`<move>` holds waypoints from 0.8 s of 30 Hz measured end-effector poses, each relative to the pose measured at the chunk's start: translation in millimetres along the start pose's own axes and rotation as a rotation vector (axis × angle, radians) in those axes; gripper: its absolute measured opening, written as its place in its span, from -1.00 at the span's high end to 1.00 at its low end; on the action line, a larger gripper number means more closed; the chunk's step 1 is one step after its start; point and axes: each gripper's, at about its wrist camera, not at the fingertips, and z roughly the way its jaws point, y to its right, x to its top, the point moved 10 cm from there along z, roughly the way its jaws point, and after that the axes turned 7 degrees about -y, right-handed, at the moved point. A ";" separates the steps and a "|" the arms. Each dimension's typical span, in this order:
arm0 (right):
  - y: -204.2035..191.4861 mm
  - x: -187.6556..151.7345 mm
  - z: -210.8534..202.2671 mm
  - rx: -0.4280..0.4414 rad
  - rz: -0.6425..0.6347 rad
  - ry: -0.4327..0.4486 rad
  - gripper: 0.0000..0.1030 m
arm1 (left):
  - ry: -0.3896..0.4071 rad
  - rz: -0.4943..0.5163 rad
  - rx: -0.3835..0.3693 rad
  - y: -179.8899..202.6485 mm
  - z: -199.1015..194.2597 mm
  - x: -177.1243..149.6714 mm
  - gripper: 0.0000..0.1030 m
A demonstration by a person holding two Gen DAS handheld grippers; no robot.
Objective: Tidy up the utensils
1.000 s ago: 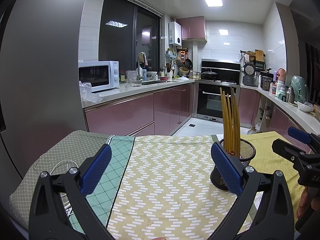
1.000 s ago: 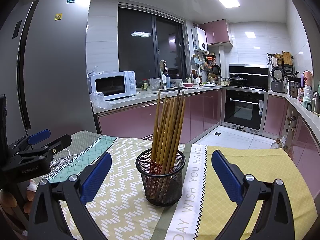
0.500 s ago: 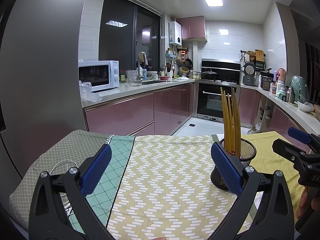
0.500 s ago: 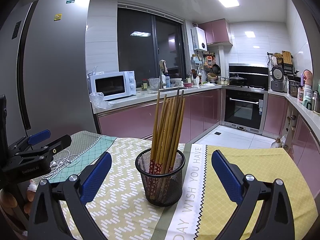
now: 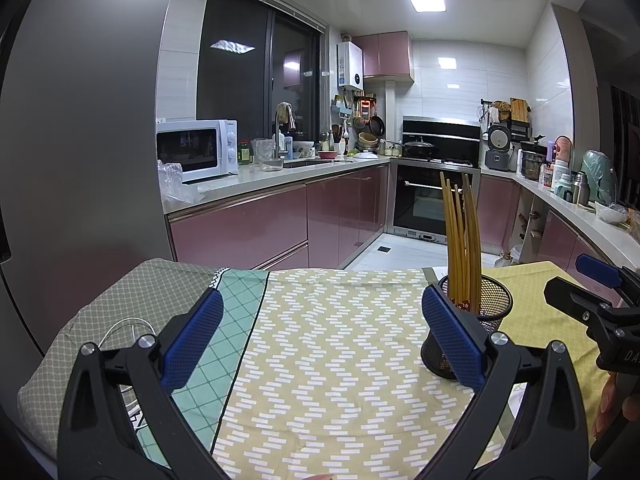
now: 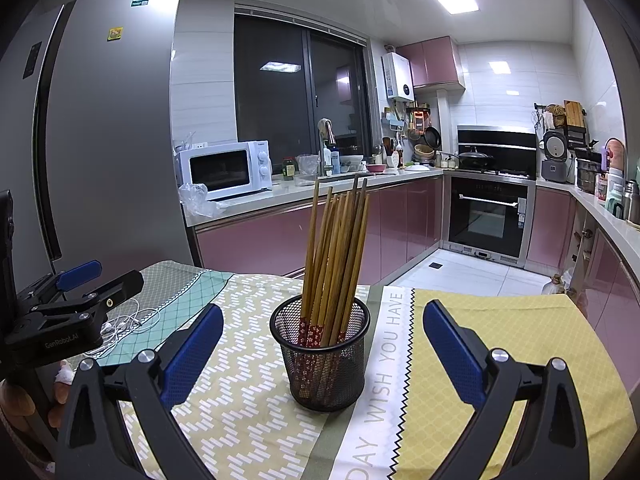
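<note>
Nothing has shifted since the earlier frames: both tools sit where they were. The left gripper [image 5: 322,336], black with blue pads, is spread wide with nothing between its fingers, poised over the patterned patchwork tablecloth [image 5: 320,344]. The right gripper [image 6: 322,344] is spread just as wide and empty, with the black wire-mesh cup [image 6: 320,354] standing upright on the cloth between and beyond its fingers, apart from both. A bundle of wooden chopsticks [image 6: 334,256] stands in the cup, leaning slightly. A white cable [image 6: 124,322], possibly earphones, lies near the cloth's left edge.
</note>
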 end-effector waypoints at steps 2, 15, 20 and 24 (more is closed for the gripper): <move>-0.1 0.3 -0.2 0.000 0.001 0.001 -0.88 | 0.000 0.000 0.000 0.0 -0.1 0.0 -0.90; 1.3 0.1 -0.1 0.001 0.002 0.000 -0.88 | -0.001 0.002 0.000 -0.1 0.0 0.6 -0.90; 0.5 -0.5 0.7 0.001 0.005 -0.002 -0.88 | -0.004 -0.003 -0.001 -0.2 0.1 -0.1 -0.90; -0.2 -0.5 1.3 0.001 0.007 -0.002 -0.88 | -0.008 -0.011 0.004 -3.0 2.7 -4.4 -0.90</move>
